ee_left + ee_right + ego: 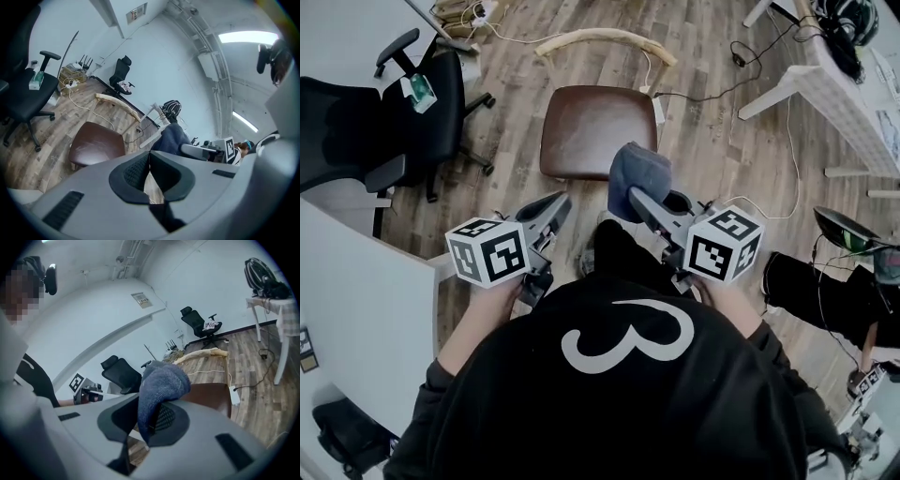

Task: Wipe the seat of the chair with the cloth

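Between the jaws of the right gripper (636, 202) sits the cloth (639, 173), a blue-grey bunch. The jaws are clamped on its lower fold, and the rest bulges up over their tips (159, 385). In the head view the cloth covers the near right corner of the seat (598, 129). In the left gripper view it hangs off to the right of the seat and seems clear of it (174, 138).

The seat is brown, bare and glossy, with faint pale scuffs, and its curved pale wood back (605, 37) is on the far side.

The left gripper (558, 204) is held just left of the right one, near the seat's front edge and pointing at it. Its pads (140, 168) meet at the tips with nothing between them, and only floor (516, 84) shows through the small wedge below.

On the seat of the black office chair (412, 112), well to the left, rests a small box (419, 91), white and teal; what is in it cannot be made out. A white desk (844, 94) stands to the right. A thin cable (792, 159) trails over the plank floor between it and the seat.
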`<state>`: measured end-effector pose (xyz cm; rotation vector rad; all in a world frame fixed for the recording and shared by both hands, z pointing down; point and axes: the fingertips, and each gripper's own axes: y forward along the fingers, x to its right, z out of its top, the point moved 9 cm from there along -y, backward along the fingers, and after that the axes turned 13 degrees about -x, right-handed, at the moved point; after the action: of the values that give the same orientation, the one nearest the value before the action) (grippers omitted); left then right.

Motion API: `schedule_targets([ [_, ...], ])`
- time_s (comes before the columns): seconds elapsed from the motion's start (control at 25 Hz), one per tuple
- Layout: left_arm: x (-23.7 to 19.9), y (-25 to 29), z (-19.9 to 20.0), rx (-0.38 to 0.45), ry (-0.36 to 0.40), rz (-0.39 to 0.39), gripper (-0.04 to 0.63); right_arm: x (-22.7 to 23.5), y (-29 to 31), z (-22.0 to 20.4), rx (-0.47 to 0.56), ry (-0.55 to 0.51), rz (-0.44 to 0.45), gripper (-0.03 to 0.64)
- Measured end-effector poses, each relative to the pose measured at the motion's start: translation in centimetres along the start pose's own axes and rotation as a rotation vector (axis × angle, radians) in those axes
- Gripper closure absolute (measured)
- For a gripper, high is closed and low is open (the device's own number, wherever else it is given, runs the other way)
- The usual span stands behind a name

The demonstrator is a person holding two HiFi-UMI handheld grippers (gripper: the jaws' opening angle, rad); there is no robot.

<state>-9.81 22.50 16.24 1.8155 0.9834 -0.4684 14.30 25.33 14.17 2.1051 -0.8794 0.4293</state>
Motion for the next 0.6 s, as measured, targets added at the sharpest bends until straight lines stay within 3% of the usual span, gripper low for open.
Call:
schedule_targets([
  [0.4,-3.2,4.3,6.1,-0.032,-0.075,0.071,0.581,6.7,4.3,5.1,-0.088,0.042,0.074,0.566],
  [0.6,-2.8,7.1,9.7,-0.018,-0.07,0.091,0.581,10.2,4.6,7.7,-0.145,-0.008,0.063,0.566],
])
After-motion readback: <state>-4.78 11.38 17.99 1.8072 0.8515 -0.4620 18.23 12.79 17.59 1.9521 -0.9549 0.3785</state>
